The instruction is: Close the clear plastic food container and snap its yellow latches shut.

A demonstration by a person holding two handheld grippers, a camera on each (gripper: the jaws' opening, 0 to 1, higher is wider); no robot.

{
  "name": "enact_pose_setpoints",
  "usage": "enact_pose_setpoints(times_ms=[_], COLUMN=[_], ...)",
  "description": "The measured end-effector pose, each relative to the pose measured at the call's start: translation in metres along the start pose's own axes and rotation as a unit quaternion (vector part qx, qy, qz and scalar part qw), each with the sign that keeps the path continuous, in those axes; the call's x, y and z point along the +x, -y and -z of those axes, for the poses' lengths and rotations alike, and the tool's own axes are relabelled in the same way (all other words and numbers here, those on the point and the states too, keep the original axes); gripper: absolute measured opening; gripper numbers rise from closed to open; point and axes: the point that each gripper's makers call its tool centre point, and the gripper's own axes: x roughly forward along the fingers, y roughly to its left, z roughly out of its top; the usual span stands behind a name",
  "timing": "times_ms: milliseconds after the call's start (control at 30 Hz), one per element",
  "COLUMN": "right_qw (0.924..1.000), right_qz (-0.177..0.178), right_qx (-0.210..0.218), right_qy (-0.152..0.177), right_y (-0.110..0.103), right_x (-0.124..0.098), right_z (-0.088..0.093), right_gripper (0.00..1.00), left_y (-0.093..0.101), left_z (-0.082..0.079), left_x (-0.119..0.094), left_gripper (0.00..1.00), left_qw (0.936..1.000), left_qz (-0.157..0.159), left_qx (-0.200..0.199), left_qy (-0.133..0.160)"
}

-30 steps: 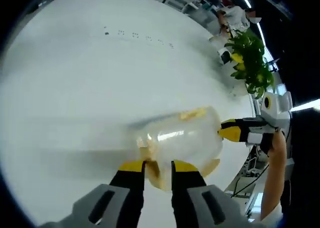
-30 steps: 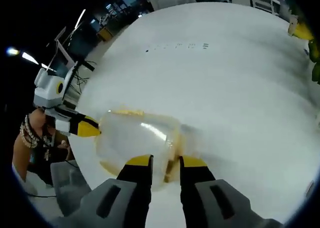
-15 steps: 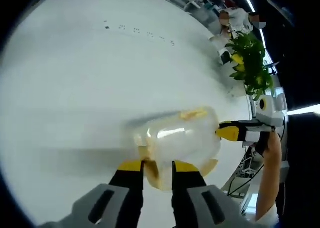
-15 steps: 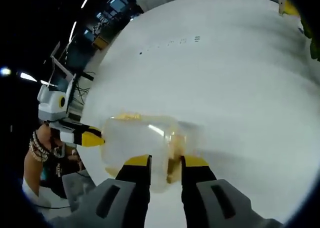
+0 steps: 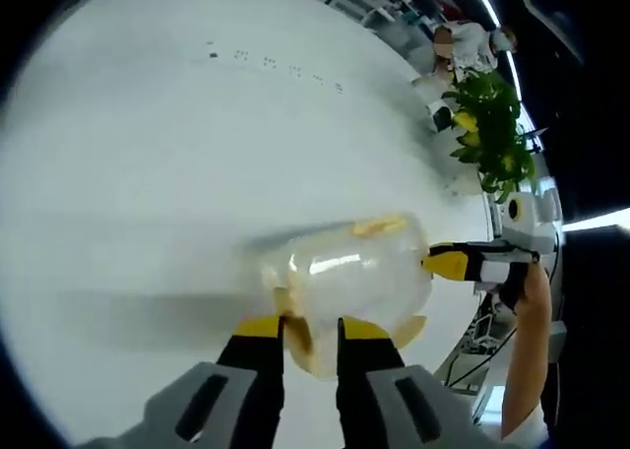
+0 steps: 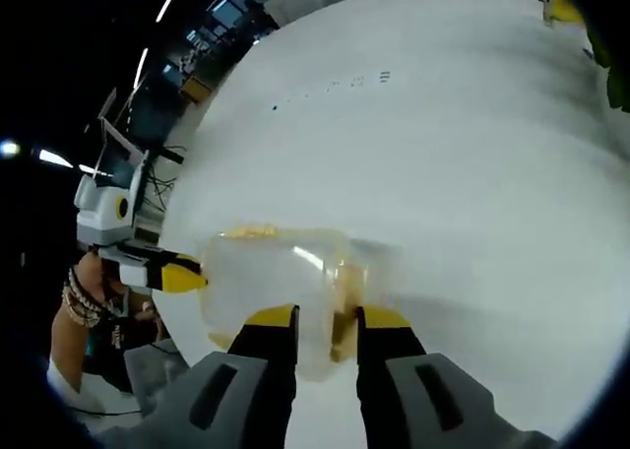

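Note:
The clear plastic container (image 5: pixel 349 277) lies on the white table (image 5: pixel 148 154), lid on, with a yellow latch (image 5: pixel 379 225) on its far side. My left gripper (image 5: pixel 310 329) is at its near end, jaws close together with a yellow latch (image 5: pixel 298 337) between them. The right gripper (image 5: pixel 451 264) comes in from the right and touches the container's other end. In the right gripper view the container (image 6: pixel 266 277) sits in front of my right gripper (image 6: pixel 327 319), whose jaws pinch a yellow latch (image 6: pixel 345 333). The left gripper (image 6: pixel 180 278) meets the container from the left.
A green leafy plant (image 5: pixel 487 124) stands at the table's far right edge, with a person (image 5: pixel 463 40) behind it. A row of small dark marks (image 5: pixel 276 65) runs across the far tabletop. A person's forearm (image 5: pixel 522 351) holds the right gripper past the table edge.

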Motion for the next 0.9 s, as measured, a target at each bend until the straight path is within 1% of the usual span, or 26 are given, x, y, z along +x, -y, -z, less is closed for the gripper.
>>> enact_pose_setpoints(times_ms=[33,67,233,267,300,333,367,433,467,567,600,733,900], right_qw=[1.0,1.0,1.0,0.9996,0.9999,0.9999,0.9999,0.9999,1.0,1.0,1.0,0.9999,0.9998], right_qz=[0.001,0.001,0.002,0.006,-0.003,-0.004,-0.007,-0.006,-0.003,0.0,0.001,0.011,0.014], right_qx=[0.002,0.001,-0.001,0.021,0.009,0.012,0.015,0.012,0.008,0.003,0.001,-0.009,-0.013], right_qy=[-0.001,0.0,-0.001,-0.017,-0.002,-0.001,-0.004,0.0,0.0,-0.004,-0.004,-0.001,0.0], right_y=[0.0,0.0,0.001,0.001,0.001,0.002,0.001,-0.002,-0.003,-0.005,-0.006,-0.008,-0.007], right_x=[0.0,0.0,-0.001,-0.002,0.001,0.002,0.003,0.005,0.007,0.009,0.01,0.012,0.011], right_z=[0.0,0.0,-0.001,0.008,0.004,0.005,0.008,0.009,0.009,0.007,0.007,0.005,0.001], right_gripper=[0.19,0.19,0.19,0.17,0.17,0.17,0.17,0.17,0.18,0.18,0.18,0.19,0.2], left_y=[-0.024,-0.024,-0.026,-0.027,-0.029,-0.029,-0.03,-0.031,-0.029,-0.03,-0.027,-0.027,-0.027], left_z=[0.004,0.002,-0.001,-0.002,-0.003,-0.005,-0.006,-0.008,-0.006,-0.008,-0.005,-0.006,-0.005], left_x=[-0.009,-0.01,-0.015,-0.015,-0.016,-0.016,-0.017,-0.017,-0.016,-0.017,-0.016,-0.014,-0.012], left_gripper=[0.1,0.11,0.11,0.11,0.11,0.11,0.11,0.11,0.11,0.12,0.12,0.13,0.14], left_qw=[0.9984,0.9989,0.9984,0.9985,0.9985,0.9987,0.9987,0.9987,0.9986,0.9983,0.9982,0.9974,0.9974], left_qz=[-0.052,-0.044,-0.051,-0.051,-0.05,-0.049,-0.048,-0.048,-0.049,-0.051,-0.052,-0.06,-0.06], left_qx=[0.015,0.01,0.017,0.017,0.016,0.011,0.012,0.014,0.014,0.021,0.024,0.036,0.036], left_qy=[-0.015,-0.013,-0.016,-0.015,-0.015,-0.013,-0.013,-0.014,-0.014,-0.017,-0.016,-0.016,-0.017])
